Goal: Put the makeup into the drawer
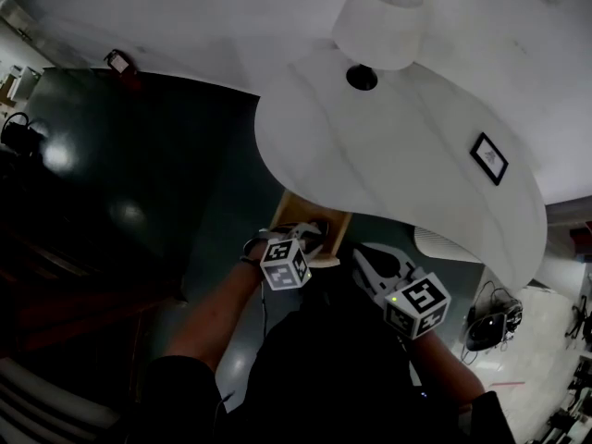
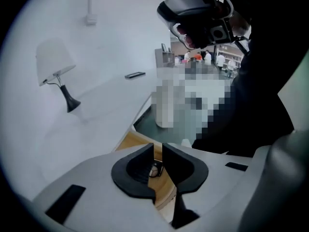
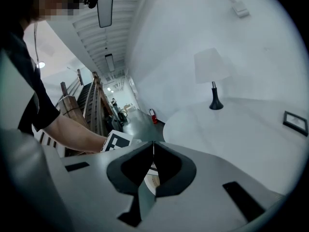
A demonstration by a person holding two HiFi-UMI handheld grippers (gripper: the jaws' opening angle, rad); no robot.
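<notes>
An open wooden drawer (image 1: 319, 213) sticks out from under the front edge of the white table (image 1: 398, 165). My left gripper (image 1: 301, 236) hangs above it, pointing down into it. In the left gripper view its jaws (image 2: 158, 146) are all but shut, with only a thin slit and nothing between them. Through the slit I see the drawer's wooden floor (image 2: 130, 141) and a small dark round makeup item (image 2: 155, 169) lying in it. To the right, my right gripper (image 1: 375, 262) is held beside the drawer; its tips (image 3: 153, 143) touch, holding nothing.
A white-shaded lamp (image 1: 377, 21) stands at the back of the table, and a small black picture frame (image 1: 488, 157) lies on its right side. Dark green floor (image 1: 139, 183) spreads to the left. The person's arms and dark clothing fill the bottom of the head view.
</notes>
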